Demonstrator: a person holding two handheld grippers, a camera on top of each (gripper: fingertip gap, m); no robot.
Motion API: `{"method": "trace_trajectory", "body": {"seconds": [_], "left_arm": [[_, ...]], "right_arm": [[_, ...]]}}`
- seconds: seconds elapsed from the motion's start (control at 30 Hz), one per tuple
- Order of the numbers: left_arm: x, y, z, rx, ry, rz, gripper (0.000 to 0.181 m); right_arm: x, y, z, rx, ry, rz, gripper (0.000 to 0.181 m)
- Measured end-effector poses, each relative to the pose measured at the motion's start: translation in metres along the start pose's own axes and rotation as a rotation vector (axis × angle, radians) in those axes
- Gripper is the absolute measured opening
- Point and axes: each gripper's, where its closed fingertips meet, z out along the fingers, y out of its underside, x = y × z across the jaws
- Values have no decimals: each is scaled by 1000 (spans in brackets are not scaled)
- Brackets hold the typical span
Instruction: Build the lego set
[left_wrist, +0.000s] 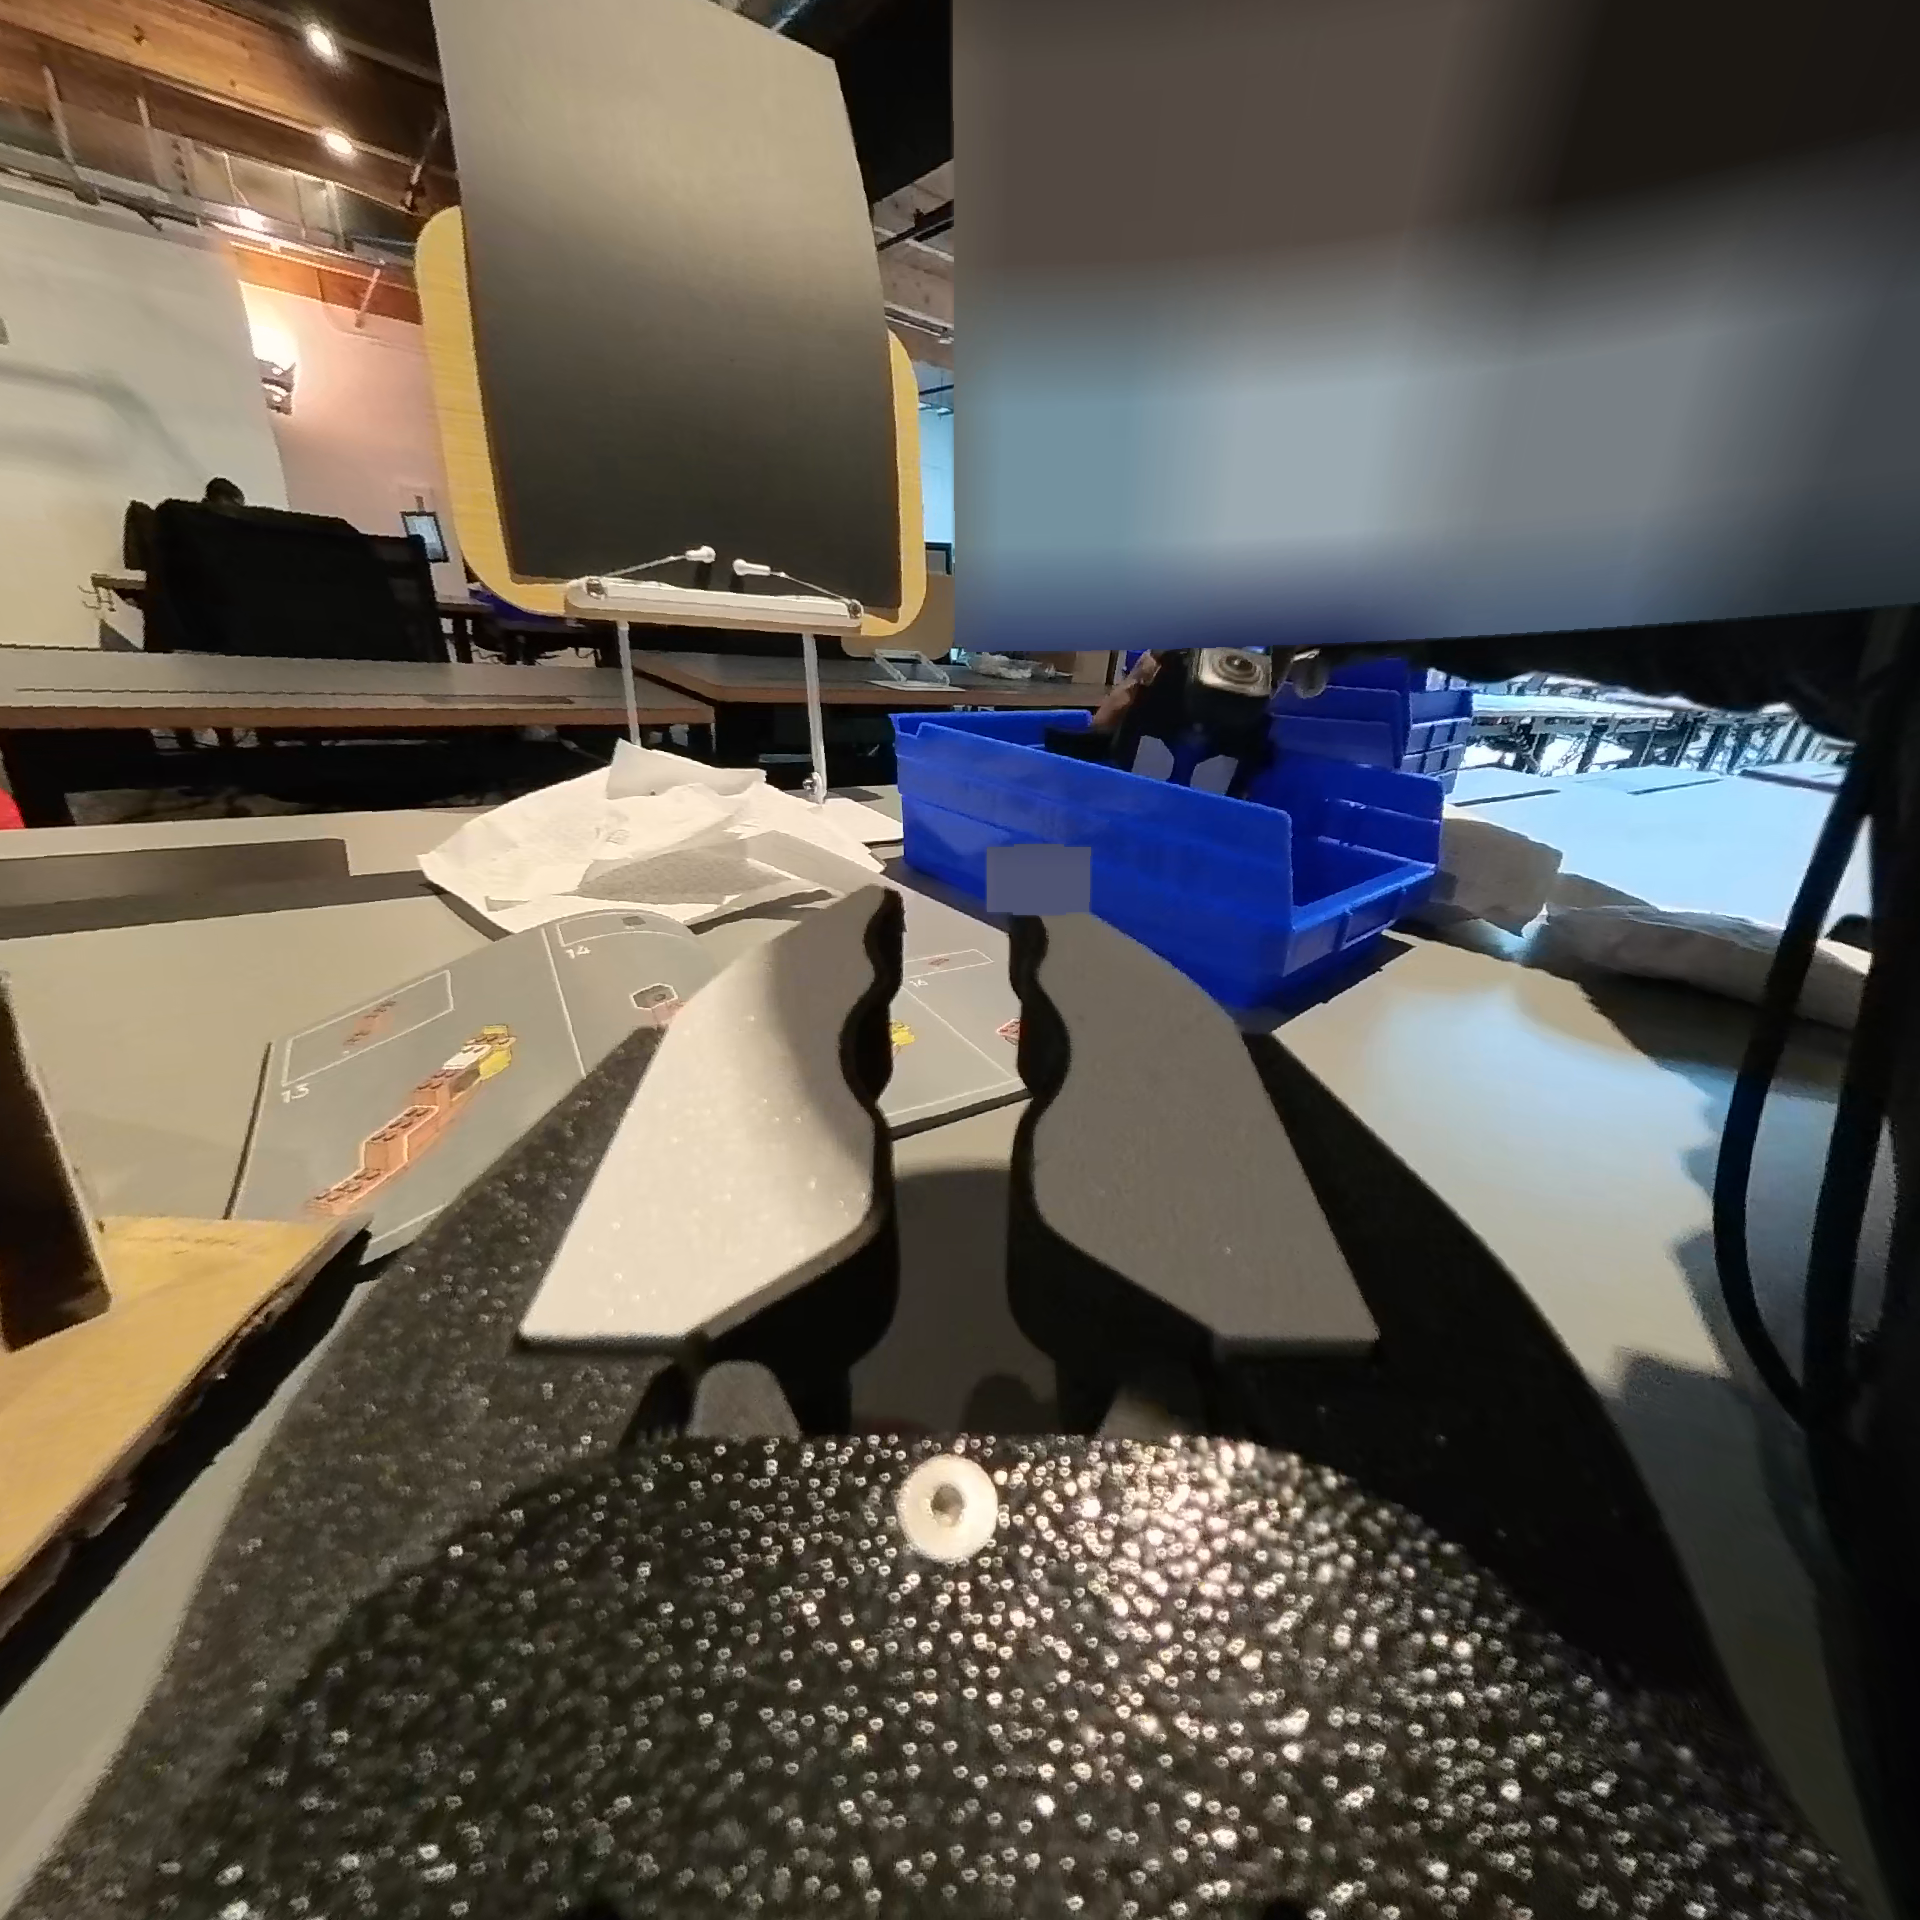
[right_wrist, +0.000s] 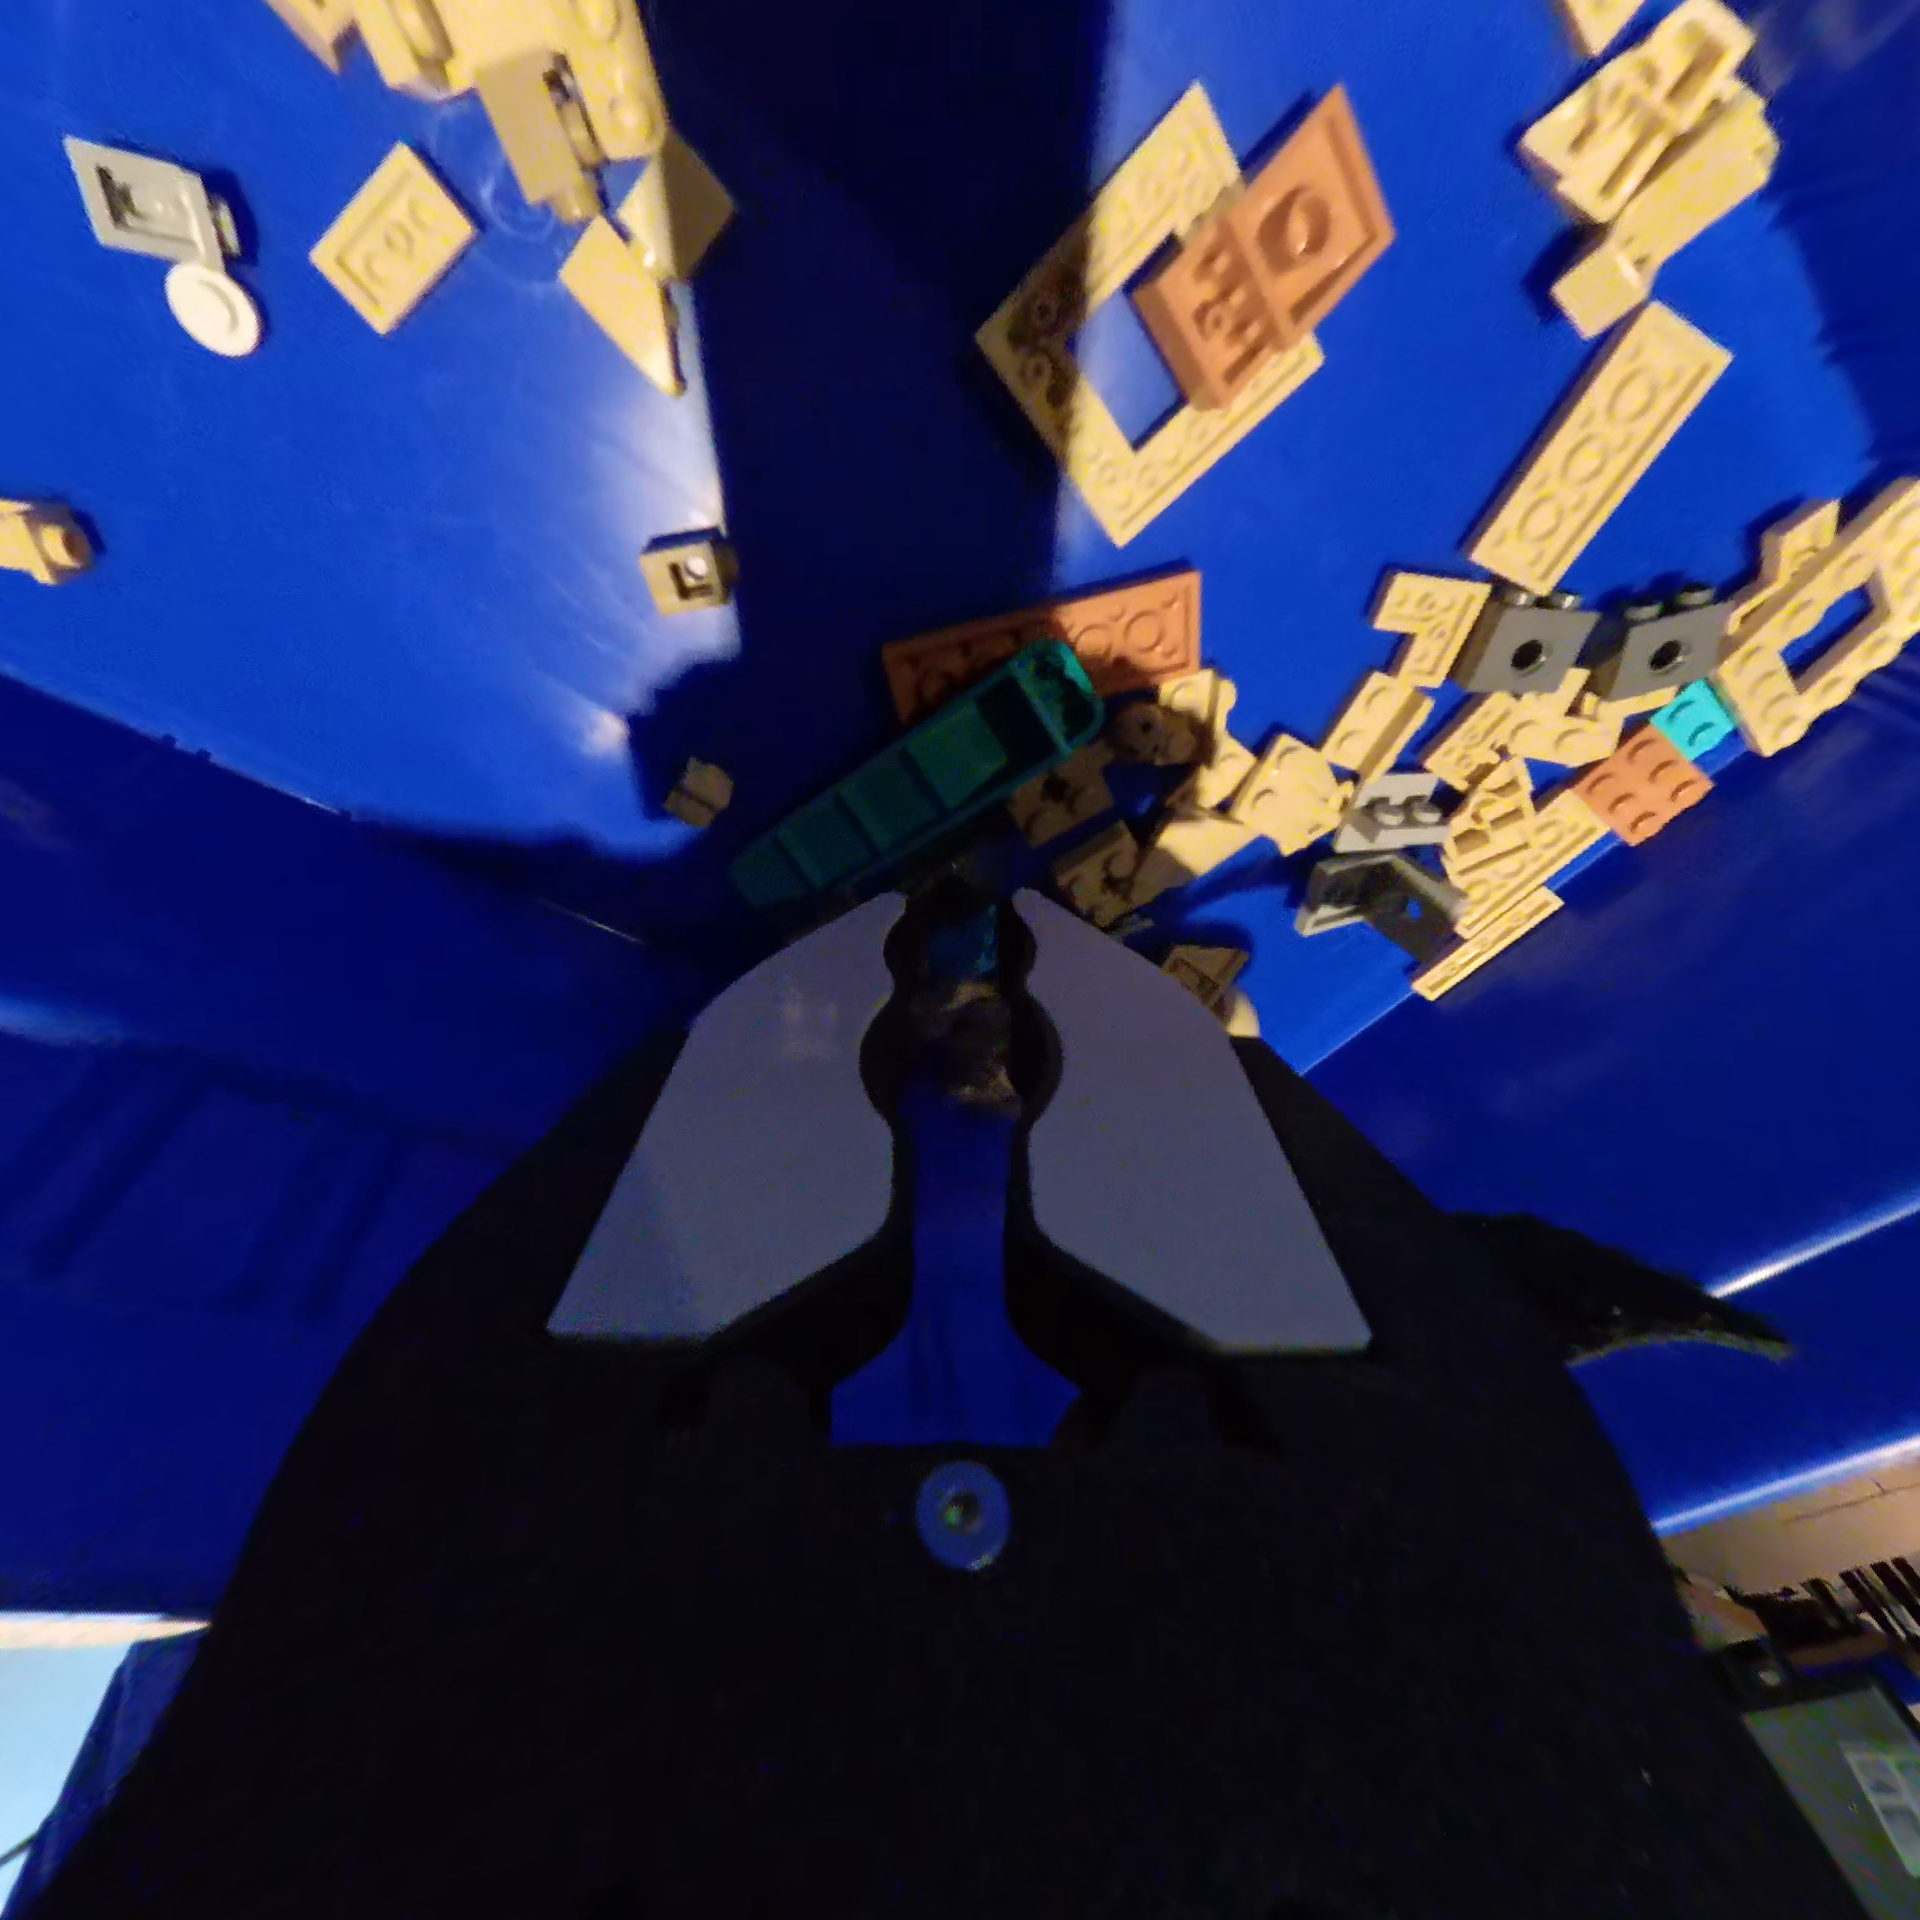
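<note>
Left wrist view: left gripper (left_wrist: 951, 935) low over grey table (left_wrist: 1455, 1091), fingers apart, nothing between them. Instruction booklet (left_wrist: 436, 1049) lying open at 10 o'clock of the tips, partly under left finger. Crumpled white paper (left_wrist: 623, 842) at 11 o'clock behind booklet. Blue bin (left_wrist: 1143, 873) at 1 o'clock, near the tips, with right gripper (left_wrist: 1195, 769) dipped inside it. More blue bins (left_wrist: 1382, 717) stacked behind. Dark board on stand (left_wrist: 675, 312) at 12 o'clock, far side of table. Wooden board (left_wrist: 135, 1320) at 9 o'clock. Black cables (left_wrist: 1787, 1091) at 3 o'clock.

Right wrist view: right gripper (right_wrist: 961, 920) pointing down into bin, blue floor (right_wrist: 416, 520) all around. Fingers nearly together, clenched on something small and dark at the tips; cannot tell what, too blurred. Teal long brick (right_wrist: 914, 774) at 11 o'clock, touching or just beyond the tips, tilted. Orange plate (right_wrist: 1122, 634) behind it at 12. Tan frame plate (right_wrist: 1101, 436) with brown plate (right_wrist: 1257, 281) on top at 1 o'clock. Pile of tan pieces (right_wrist: 1299, 790) at 2 o'clock, two grey holed bricks (right_wrist: 1527, 649) beside. White round piece (right_wrist: 213, 307) at 10 o'clock, far. Scattered tan plates (right_wrist: 395, 239) at 11 o'clock.
</note>
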Motion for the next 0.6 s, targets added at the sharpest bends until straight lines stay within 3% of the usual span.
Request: {"method": "trace_trajectory", "body": {"seconds": [0.03,0.6], "left_arm": [[-1,0,0,-2,0,-5,19],[-2,0,0,3,0,-17,19]], "right_arm": [[0,0,0,-8,-6,-5,13],[0,0,-6,-38,-37,-7,15]]}}
